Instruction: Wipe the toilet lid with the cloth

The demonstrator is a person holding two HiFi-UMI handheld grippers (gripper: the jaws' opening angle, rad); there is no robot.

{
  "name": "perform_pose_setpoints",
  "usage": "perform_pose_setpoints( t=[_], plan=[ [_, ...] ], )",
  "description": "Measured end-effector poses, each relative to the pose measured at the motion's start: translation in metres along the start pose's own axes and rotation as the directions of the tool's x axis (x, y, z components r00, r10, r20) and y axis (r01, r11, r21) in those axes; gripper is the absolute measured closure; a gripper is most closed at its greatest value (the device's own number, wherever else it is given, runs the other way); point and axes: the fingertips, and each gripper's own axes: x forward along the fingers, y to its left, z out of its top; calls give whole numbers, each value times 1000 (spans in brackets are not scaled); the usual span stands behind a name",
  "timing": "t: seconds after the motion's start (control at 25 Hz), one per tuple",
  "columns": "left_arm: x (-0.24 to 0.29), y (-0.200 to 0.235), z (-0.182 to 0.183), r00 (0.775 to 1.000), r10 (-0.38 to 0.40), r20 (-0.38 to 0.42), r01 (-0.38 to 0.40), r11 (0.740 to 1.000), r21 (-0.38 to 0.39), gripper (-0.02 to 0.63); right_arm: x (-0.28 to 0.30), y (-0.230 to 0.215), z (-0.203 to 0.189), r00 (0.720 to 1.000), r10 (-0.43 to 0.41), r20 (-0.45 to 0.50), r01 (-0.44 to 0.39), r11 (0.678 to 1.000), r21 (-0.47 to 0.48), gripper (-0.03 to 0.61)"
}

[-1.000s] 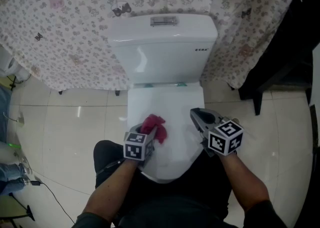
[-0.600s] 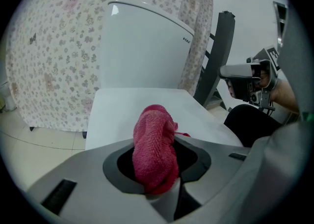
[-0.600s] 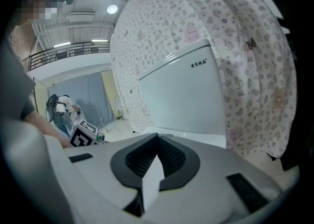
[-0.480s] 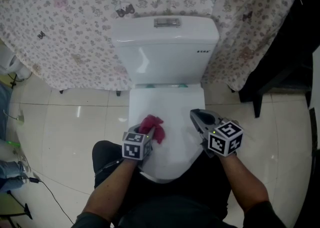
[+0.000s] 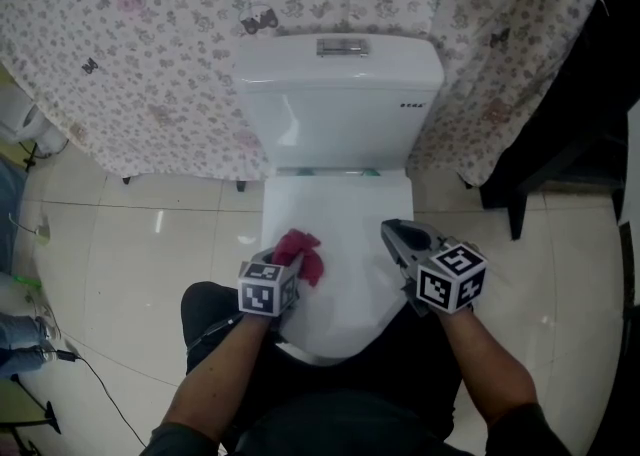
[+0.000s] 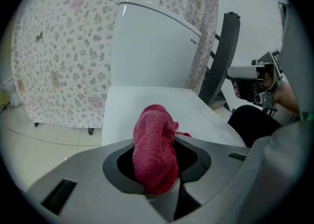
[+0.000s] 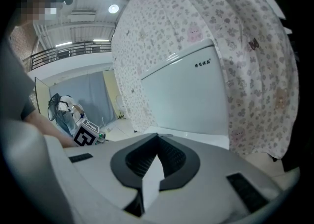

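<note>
Flowered curtain (image 5: pixel 150 44) hangs behind. My left gripper (image 5: pixel 287 262) pinches the red cloth (image 5: pixel 300 249), which rests on the closed toilet lid (image 5: pixel 345 199) near its left edge. My right gripper (image 5: pixel 393 235), pressed together and empty, hovers over the lid's right edge.

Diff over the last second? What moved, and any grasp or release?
The left gripper, shut on the pink cloth, slid slightly to the person's left across the toilet lid, dragging the cloth toward the lid's left edge. Nothing was grasped or released. The right gripper stayed near the lid's right edge, fingers together and empty. The lid stayed closed.
</note>
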Motion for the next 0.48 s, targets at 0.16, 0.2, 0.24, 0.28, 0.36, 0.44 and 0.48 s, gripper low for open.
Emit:
perform_pose_setpoints(
  t=[0.16, 0.2, 0.24, 0.28, 0.36, 0.44, 0.48],
  plan=[
    [-6, 7, 1, 1000, 8, -8, -8, 1000, -19, 480, 2, 4, 1, 1000, 10, -2, -10, 1000, -4, 574],
    [-7, 9, 1, 1000, 13, -8, -13, 1000, -25, 480, 2, 5, 1, 1000, 10, -3, -10, 1000, -5, 574],
    [-8, 12, 0, 1000, 20, -7, -20, 999, -34, 480, 2, 5, 0, 1000, 9, -4, -9, 1000, -5, 574],
    [-9, 16, -1, 1000, 28, -4, -28, 999, -46, 480, 3, 5, 0, 1000, 9, -5, -9, 1000, -5, 574],
    [-9, 21, -3, 999, 42, 2, -41, 997, -64, 480, 3, 5, -1, 1000, 6, -7, -6, 1000, -6, 574],
    [-10, 27, -5, 999, 52, 4, -51, 996, -71, 480, 4, 6, -2, 1000, 8, -7, -8, 1000, -6, 574],
    [-10, 30, -6, 998, 54, 6, -54, 996, -75, 480, 5, 7, -2, 1000, 9, -7, -9, 1000, -7, 574]
  ],
)
